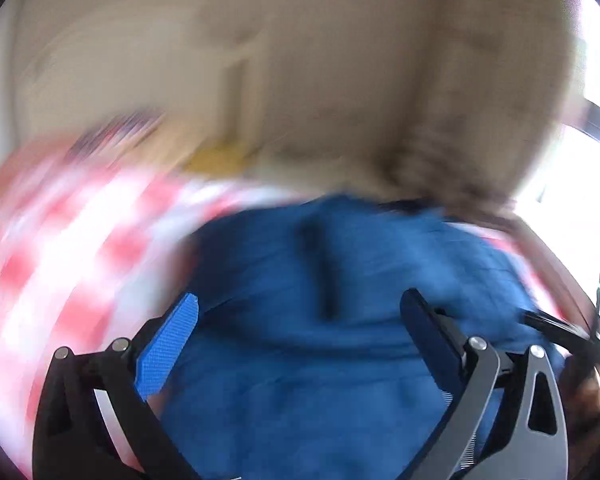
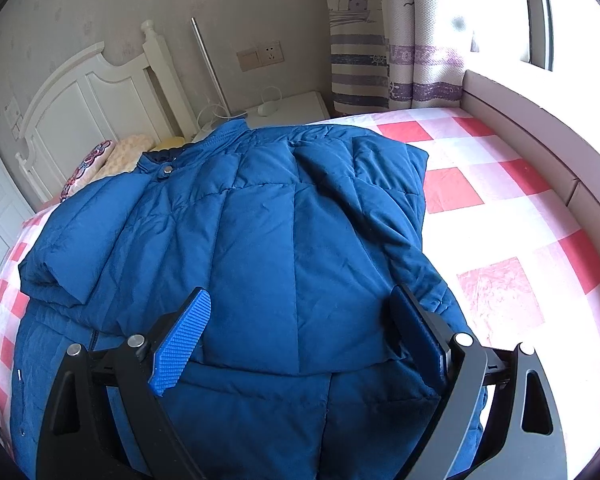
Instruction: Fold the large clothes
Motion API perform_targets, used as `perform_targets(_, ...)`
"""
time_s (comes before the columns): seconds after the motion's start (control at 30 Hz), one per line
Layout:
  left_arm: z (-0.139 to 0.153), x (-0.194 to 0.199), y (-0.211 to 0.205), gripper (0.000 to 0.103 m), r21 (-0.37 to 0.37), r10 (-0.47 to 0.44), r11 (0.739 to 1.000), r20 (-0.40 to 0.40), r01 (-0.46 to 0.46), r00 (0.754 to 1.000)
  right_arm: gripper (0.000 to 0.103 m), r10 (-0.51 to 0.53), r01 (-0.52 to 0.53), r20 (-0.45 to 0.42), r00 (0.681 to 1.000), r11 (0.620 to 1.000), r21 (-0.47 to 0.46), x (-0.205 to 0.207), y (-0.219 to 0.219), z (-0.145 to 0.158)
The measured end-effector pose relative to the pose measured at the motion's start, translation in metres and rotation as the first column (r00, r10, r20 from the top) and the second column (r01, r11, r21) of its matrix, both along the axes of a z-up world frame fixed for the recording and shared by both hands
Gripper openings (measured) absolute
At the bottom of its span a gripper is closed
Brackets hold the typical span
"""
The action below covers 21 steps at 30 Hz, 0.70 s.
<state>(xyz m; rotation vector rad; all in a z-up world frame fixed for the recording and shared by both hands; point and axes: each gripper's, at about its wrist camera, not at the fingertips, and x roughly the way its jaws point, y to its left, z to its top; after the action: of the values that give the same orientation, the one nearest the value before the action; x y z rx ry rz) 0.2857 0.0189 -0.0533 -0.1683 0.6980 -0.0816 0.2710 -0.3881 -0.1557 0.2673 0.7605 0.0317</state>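
A blue quilted puffer jacket [image 2: 260, 220] lies spread on the bed, collar toward the headboard, with both sleeves folded in over its body. My right gripper [image 2: 300, 292] hovers over the jacket's lower part, jaws wide apart and nothing between the blue pads. The left wrist view is heavily motion-blurred. It shows the same blue jacket [image 1: 300, 360] below my left gripper [image 1: 300, 298], which stands open with only the fabric surface behind its fingers. I cannot tell whether either gripper touches the cloth.
The bed has a red and white checked sheet [image 2: 500, 208], a white headboard [image 2: 80, 100] and pillows [image 2: 128, 152] at the far left. A white nightstand [image 2: 288, 108] and curtain [image 2: 380, 60] stand behind. A grey ledge [image 2: 540, 132] runs along the bed's right side under the window.
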Motion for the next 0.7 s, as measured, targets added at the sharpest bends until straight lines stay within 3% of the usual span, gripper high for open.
perform_targets(0.1, -0.03, 0.012, 0.025, 0.096, -0.004, 0.081, 0.997, -0.12, -0.082, 0.99, 0.087, -0.003, 0.002, -0.006, 1.0, 1.0, -0.019, 0.0, 0.003, 0.0)
perform_targets(0.23, -0.051, 0.017, 0.019, 0.096, 0.067, 0.094, 0.994, -0.14, -0.085, 0.986, 0.087, -0.003, 0.001, -0.03, 1.0, 0.998, -0.059, 0.002, 0.01, -0.001)
perform_targets(0.37, -0.07, 0.018, 0.029, 0.097, 0.092, 0.089, 0.993, -0.215, -0.071, 0.973, 0.087, -0.055, 0.035, -0.074, 0.996, 0.97, -0.241, 0.001, 0.037, 0.006)
perform_targets(0.4, -0.074, 0.02, 0.033, 0.098, 0.082, 0.093, 0.994, -0.23, -0.076, 0.969, 0.087, -0.051, 0.034, -0.063, 0.997, 0.969, -0.245, -0.003, 0.045, 0.011)
perform_targets(0.47, -0.075, 0.015, 0.041, 0.098, 0.063, 0.088, 0.995, -0.214, -0.076, 0.973, 0.087, 0.058, -0.054, 0.014, 0.998, 0.975, -0.214, -0.017, 0.08, 0.035)
perform_targets(0.5, -0.076, 0.015, 0.041, 0.098, 0.063, 0.091, 0.995, -0.213, -0.079, 0.973, 0.087, 0.097, -0.084, 0.043, 0.994, 0.966, -0.244, -0.022, 0.097, 0.044)
perform_targets(0.57, -0.079, 0.018, 0.041, 0.098, 0.078, 0.091, 0.994, -0.217, -0.076, 0.972, 0.087, 0.202, -0.157, 0.093, 0.975, 0.922, -0.354, -0.031, 0.143, 0.06)
perform_targets(0.63, -0.078, 0.017, 0.039, 0.098, 0.097, 0.091, 0.993, -0.221, -0.071, 0.971, 0.087, 0.318, -0.237, 0.097, 0.943, 0.848, -0.474, -0.032, 0.193, 0.066)
perform_targets(0.7, -0.077, 0.018, 0.038, 0.098, 0.106, 0.091, 0.992, -0.222, -0.069, 0.971, 0.087, 0.368, -0.261, 0.076, 0.927, 0.775, -0.575, -0.024, 0.232, 0.063)
